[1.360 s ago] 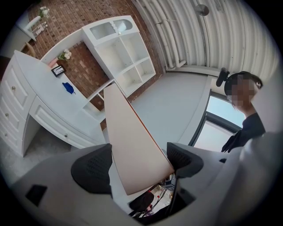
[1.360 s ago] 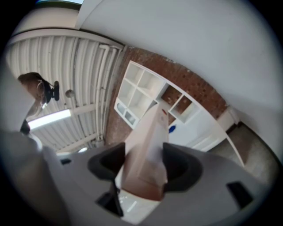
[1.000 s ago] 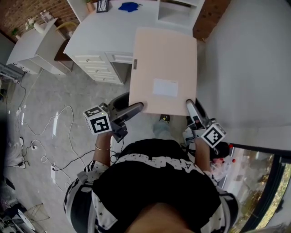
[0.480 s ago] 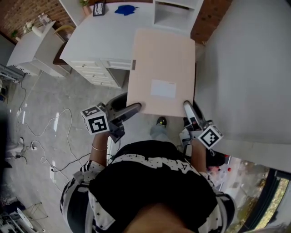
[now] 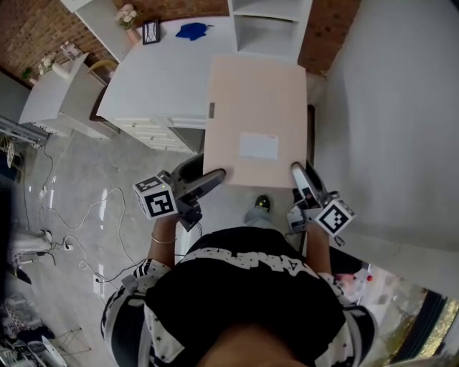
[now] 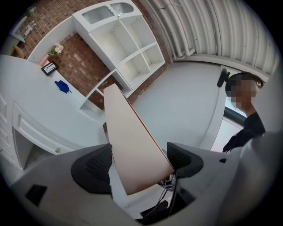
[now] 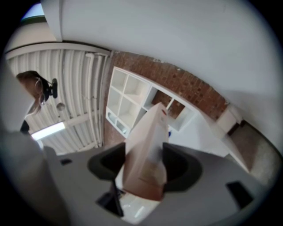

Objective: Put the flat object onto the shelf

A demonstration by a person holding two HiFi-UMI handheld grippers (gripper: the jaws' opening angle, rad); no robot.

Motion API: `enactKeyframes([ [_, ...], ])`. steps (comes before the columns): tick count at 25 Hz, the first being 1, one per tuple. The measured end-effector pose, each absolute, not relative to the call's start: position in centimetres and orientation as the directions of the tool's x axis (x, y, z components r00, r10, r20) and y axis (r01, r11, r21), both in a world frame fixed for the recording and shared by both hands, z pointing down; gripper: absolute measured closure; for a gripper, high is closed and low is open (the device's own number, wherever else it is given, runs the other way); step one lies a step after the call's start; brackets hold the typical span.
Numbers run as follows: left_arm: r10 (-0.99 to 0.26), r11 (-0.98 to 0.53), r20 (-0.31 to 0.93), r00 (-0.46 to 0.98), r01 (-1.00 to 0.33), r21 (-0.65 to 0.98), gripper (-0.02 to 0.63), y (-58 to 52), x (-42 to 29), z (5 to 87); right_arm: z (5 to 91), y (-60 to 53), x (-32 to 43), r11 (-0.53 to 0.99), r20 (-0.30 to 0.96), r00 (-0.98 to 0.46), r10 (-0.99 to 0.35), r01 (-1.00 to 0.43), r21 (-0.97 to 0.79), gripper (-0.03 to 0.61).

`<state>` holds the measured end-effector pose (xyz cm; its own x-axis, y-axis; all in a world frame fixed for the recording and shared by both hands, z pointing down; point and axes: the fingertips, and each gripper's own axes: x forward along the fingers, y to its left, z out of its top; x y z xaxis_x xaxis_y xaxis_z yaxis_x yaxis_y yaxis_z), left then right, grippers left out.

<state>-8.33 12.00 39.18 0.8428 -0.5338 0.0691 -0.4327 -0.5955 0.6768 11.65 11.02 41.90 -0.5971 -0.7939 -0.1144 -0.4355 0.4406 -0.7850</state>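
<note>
A flat pale-pink box (image 5: pixel 254 118) with a white label is held level in front of me by its two near corners. My left gripper (image 5: pixel 215 175) is shut on the near left corner, my right gripper (image 5: pixel 297 172) on the near right corner. In the left gripper view the box (image 6: pixel 132 137) runs edge-on between the dark pads (image 6: pixel 93 167). The right gripper view shows the box (image 7: pixel 148 150) clamped the same way. The white cubby shelf (image 5: pixel 269 21) stands ahead against the brick wall, also seen as the shelf (image 6: pixel 128 44) and the shelf (image 7: pixel 128 101).
A white desk (image 5: pixel 158 86) stands left of the shelf with a blue item (image 5: pixel 192 30) and a small picture frame (image 5: pixel 150 31) on it. Cables (image 5: pixel 79 215) lie on the grey floor at left. A white wall (image 5: pixel 387 107) runs along the right.
I have walked forward with the box: the desk and shelf have slid lower in the head view and more of the shelf shows. Both grips are unchanged.
</note>
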Motion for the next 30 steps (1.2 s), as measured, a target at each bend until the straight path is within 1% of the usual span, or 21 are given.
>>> enactKeyframes([
  [13,-0.546,-0.599,0.051,0.836,-0.432,0.675,0.216,7.7,-6.0,38.8,41.5,6.5,14.1,0.439,-0.105,-0.601,-0.792,-0.442,-0.782,0.301],
  [19,-0.576,-0.583,0.039,0.817,-0.443,0.681,0.217,3.7,-4.5,39.1,41.9,2.0,15.7,0.447,-0.097,-0.625,-0.775,-0.433,-0.783,0.302],
  [30,-0.628,-0.551,0.02,0.778,-0.462,0.695,0.216,0.1,-3.3,39.4,41.8,-2.7,16.8,0.476,-0.094,-0.669,-0.737,-0.415,-0.776,0.302],
])
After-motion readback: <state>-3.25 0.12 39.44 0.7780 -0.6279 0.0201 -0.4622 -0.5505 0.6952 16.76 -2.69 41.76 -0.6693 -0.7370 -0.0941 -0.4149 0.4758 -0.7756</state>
